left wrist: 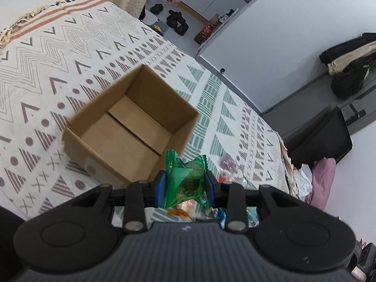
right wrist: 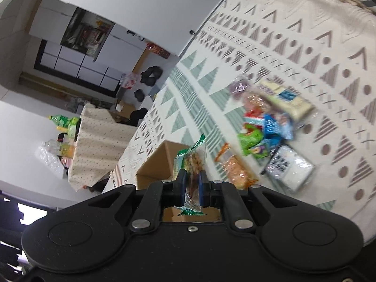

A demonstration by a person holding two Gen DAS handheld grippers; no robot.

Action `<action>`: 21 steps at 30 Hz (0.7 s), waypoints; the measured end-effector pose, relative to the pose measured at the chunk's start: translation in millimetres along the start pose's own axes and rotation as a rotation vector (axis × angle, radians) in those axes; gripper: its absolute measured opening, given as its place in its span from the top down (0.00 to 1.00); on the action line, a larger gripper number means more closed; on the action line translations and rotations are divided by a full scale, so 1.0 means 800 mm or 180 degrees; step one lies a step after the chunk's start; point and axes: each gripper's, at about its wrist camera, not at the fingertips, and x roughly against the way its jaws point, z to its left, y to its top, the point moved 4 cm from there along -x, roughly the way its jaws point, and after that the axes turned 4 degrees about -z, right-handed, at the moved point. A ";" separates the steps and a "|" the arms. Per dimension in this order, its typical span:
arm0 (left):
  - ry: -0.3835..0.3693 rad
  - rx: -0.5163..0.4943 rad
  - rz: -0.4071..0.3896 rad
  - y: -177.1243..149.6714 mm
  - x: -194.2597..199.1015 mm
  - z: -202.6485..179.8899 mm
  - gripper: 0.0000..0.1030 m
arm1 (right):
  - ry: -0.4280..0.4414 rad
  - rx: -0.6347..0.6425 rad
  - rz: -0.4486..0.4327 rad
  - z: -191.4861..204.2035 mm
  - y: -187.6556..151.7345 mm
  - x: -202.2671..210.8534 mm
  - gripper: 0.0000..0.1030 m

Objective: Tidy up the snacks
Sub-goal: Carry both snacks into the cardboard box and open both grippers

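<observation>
An open, empty cardboard box (left wrist: pixel 131 127) stands on the patterned cloth just ahead and left of my left gripper (left wrist: pixel 185 183), which is shut on a green snack packet (left wrist: pixel 188 176) held upright between the blue pads. My right gripper (right wrist: pixel 191 181) is shut on a small clear-and-green packet of brown snacks (right wrist: pixel 192 162), raised above a corner of the same box (right wrist: pixel 162 162). A heap of snack packets (right wrist: pixel 265 136) lies on the cloth to the right of that gripper, blurred.
The patterned cloth (left wrist: pixel 58 54) covers a bed or table whose edge (left wrist: pixel 235 87) runs along a white wall. More packets (left wrist: pixel 225 164) lie just past the left gripper. Shoes, bottles and a draped chair stand on the floor beyond.
</observation>
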 end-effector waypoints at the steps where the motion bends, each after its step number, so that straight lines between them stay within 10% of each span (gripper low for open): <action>1: 0.0004 0.0011 -0.0007 0.005 0.000 0.003 0.67 | -0.0001 0.0017 0.0009 0.005 -0.002 -0.004 0.90; 21: 0.0176 0.0252 -0.0032 0.067 -0.031 0.068 0.67 | 0.0119 0.0371 0.0310 0.089 -0.061 -0.092 0.93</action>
